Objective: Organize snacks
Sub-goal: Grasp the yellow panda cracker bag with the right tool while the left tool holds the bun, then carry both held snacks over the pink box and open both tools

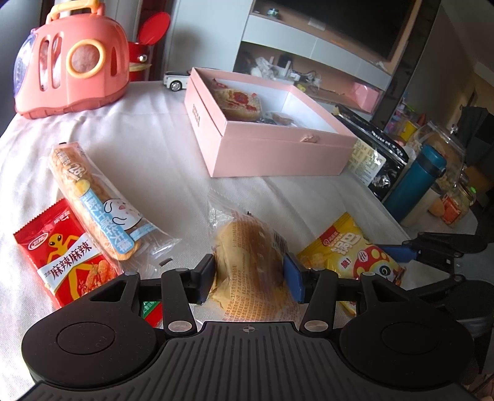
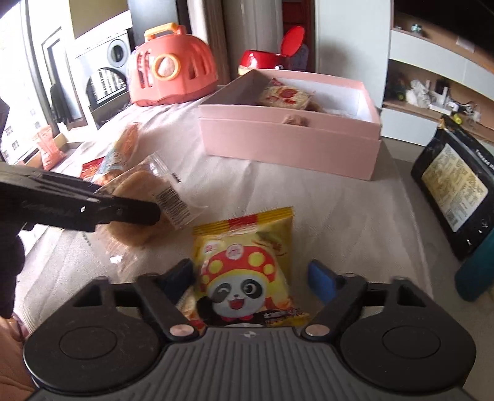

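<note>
Left tool (image 1: 248, 273) clenched on bread packet (image 1: 250, 262); right tool (image 2: 251, 279) spread wide (straddling yellow snack (image 2: 247, 271)), pink box (image 2: 290, 145) beyond.

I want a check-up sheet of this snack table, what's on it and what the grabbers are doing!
Surface: white cloth-covered table, wrinkled.
Job's things: open pink cardboard box holding some snacks; clear-wrapped bread bun; yellow panda snack packet; red spicy snack packet; long wrapped pastry stick.
Clutter: coral plastic toy carrier, white toy car, teal bottle, black pouch.
Grippers: left gripper shut on bun; right gripper open around the panda packet.
Cables: nothing seen on table.
Surroundings: shelves, dark screen.
</note>
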{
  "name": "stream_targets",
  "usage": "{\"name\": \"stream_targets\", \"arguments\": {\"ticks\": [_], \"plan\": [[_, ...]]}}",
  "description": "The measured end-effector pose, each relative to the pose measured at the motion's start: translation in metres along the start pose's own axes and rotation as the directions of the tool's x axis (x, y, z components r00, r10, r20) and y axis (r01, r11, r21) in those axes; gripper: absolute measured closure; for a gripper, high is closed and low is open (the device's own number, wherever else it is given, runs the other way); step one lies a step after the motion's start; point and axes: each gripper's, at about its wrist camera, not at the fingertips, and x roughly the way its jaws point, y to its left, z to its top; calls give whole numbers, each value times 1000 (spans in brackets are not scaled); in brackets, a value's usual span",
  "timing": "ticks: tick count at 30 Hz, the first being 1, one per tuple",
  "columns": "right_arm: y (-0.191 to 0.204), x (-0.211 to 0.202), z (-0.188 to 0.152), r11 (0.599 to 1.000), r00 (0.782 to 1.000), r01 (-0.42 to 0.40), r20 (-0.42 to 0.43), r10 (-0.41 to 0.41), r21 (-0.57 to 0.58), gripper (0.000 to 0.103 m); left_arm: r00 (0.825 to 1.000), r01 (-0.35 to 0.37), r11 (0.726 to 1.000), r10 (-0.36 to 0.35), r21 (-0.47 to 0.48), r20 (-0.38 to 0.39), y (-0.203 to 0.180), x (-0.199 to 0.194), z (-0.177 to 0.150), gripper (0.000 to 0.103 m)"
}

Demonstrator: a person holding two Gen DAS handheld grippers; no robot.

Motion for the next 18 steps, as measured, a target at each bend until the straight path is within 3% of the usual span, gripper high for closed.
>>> {"name": "stream_targets", "arguments": {"ticks": [7,11,15,18], "plan": [[14,-6,-1,996,1000,16,1,-16,-86,41,1000,-4,1000,4,3,-3,1,0,-1,49],[21,-5,-4,990,997,77,31,-73,-119,27,1000,-5,1000,5,6,-5,0,0,-1,49],[28,-5,-8,976,991,127,61,-118,-176,25,1000,-6,1000,6,6,-5,0,0,-1,49],[31,-7,-9,975,993,111,63,-100,-191,26,1000,-5,1000,5,7,-5,0,0,-1,49]]}}
